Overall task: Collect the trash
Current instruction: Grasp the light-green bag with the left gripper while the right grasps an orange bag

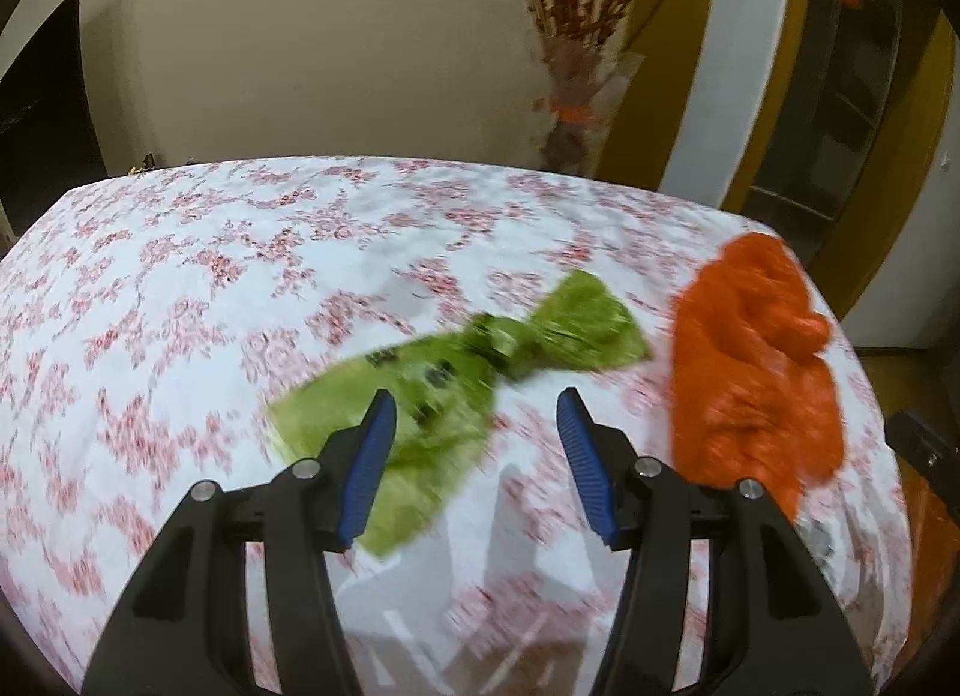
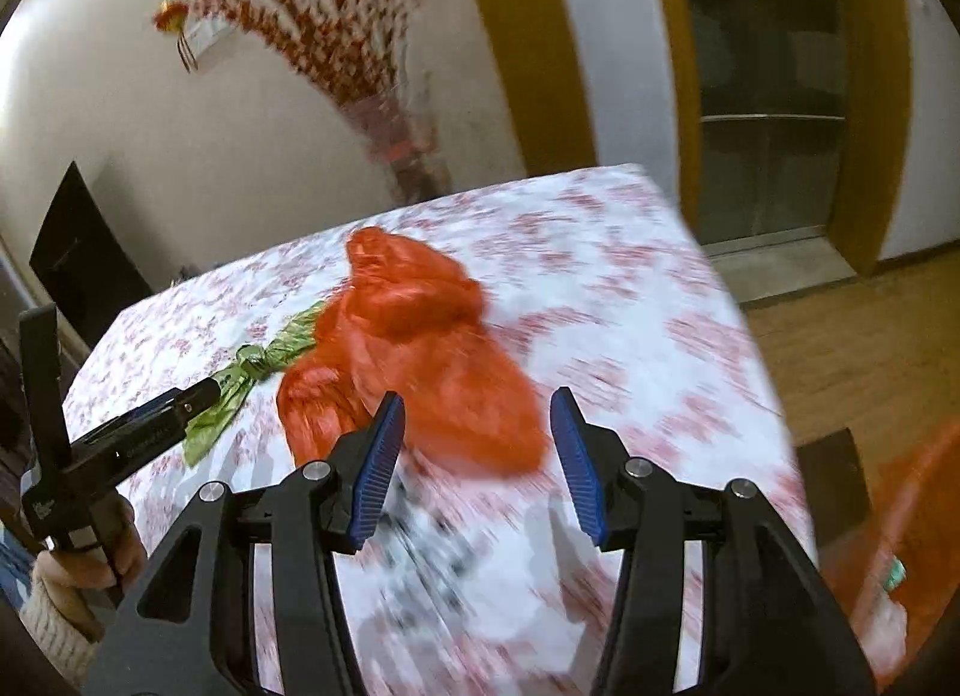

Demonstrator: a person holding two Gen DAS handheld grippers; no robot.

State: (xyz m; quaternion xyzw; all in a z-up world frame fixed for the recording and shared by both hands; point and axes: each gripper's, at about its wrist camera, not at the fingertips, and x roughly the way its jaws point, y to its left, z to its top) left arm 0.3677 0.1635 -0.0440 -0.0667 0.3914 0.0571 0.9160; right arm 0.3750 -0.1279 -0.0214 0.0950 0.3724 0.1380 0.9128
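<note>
A crumpled green wrapper (image 1: pixel 480 360) with a twisted middle lies on the flowered tablecloth (image 1: pixel 210 288). My left gripper (image 1: pixel 475 396) hovers over its near end, jaws open, nothing pressed between the pads. To its right lies a crumpled orange plastic bag (image 1: pixel 750 360). In the right wrist view that orange bag (image 2: pixel 420 348) sits just beyond my right gripper (image 2: pixel 477 396), whose jaws stand open and apart from it. The left gripper (image 2: pixel 204 393) shows there at the left, over the green wrapper (image 2: pixel 264 363), with a hand (image 2: pixel 90 552) on its grip.
A blurred black-and-white scrap (image 2: pixel 420 546) lies on the cloth below my right gripper. An orange bag (image 2: pixel 900 546) hangs past the table's right edge, beside a dark chair (image 2: pixel 834 474). A vase of red branches (image 2: pixel 408 156) stands behind the table.
</note>
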